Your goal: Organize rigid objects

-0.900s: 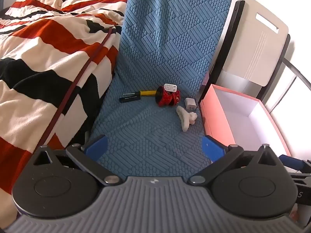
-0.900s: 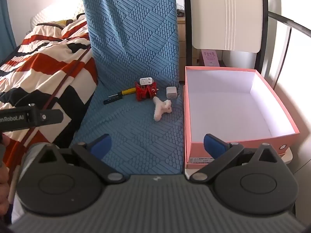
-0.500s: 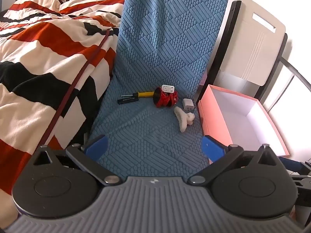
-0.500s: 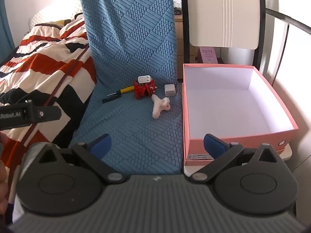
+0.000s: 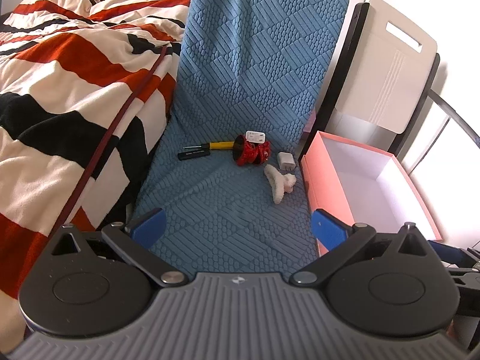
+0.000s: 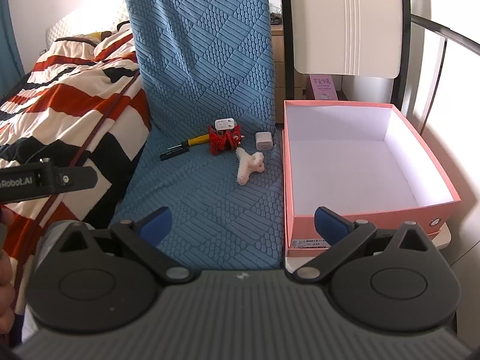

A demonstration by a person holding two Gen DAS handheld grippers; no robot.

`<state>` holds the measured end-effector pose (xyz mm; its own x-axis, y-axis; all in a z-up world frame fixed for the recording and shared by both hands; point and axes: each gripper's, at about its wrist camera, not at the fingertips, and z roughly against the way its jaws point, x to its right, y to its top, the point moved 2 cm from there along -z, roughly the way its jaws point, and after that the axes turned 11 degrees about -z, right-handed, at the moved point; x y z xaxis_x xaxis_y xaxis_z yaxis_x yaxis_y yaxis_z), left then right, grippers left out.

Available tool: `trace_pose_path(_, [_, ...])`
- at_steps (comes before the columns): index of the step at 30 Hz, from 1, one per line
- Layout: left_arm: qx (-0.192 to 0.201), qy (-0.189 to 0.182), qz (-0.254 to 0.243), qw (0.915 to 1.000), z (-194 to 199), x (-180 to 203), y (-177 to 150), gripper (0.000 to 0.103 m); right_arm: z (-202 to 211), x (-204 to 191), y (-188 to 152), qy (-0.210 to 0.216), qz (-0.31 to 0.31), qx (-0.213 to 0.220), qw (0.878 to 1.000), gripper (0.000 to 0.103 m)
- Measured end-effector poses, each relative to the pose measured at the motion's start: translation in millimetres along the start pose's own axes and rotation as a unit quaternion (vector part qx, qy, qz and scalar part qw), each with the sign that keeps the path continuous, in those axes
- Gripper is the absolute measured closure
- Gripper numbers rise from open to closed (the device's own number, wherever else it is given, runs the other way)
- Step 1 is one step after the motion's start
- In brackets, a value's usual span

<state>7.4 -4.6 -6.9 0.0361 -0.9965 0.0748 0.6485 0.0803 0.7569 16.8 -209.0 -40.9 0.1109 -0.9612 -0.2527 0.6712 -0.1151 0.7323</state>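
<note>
Ahead of the jaws lies a blue quilted mat [image 5: 240, 207] with a diamond-and-stripe relief. On it: a glossy red patterned toy [image 5: 251, 153], a yellow-and-black screwdriver [image 5: 207, 149], a fluffy white hair claw [image 5: 279, 182], and two white plug adapters [image 6: 263, 141]. The open cardboard box [image 6: 372, 211] is salmon-pink outside, white inside; the bed's blanket [image 5: 66, 69] is striped red, black and white.

Toy [image 6: 225, 141], screwdriver [image 6: 183, 147], charger [image 6: 263, 141], hair clip [image 6: 249, 166] on mat [image 6: 210, 204], box [image 6: 360, 162] right of mat, blanket [image 6: 75, 90] left

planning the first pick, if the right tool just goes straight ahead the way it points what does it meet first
Most likely the bare blue mat. The right tool is open and tilted downward, and nothing lies between its fingers. The nearest object farther along is the white hair claw clip, though depth is hard to judge.
</note>
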Motion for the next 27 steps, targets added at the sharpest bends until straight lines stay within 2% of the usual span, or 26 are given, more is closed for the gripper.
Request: trace_pose_path(27, [0.005, 0.007, -0.010, 0.9999, 4.3, 4.1, 2.3, 0.000, 3.2, 0.1, 1.2, 0.000, 0.006, 0.012, 1.000, 0.000])
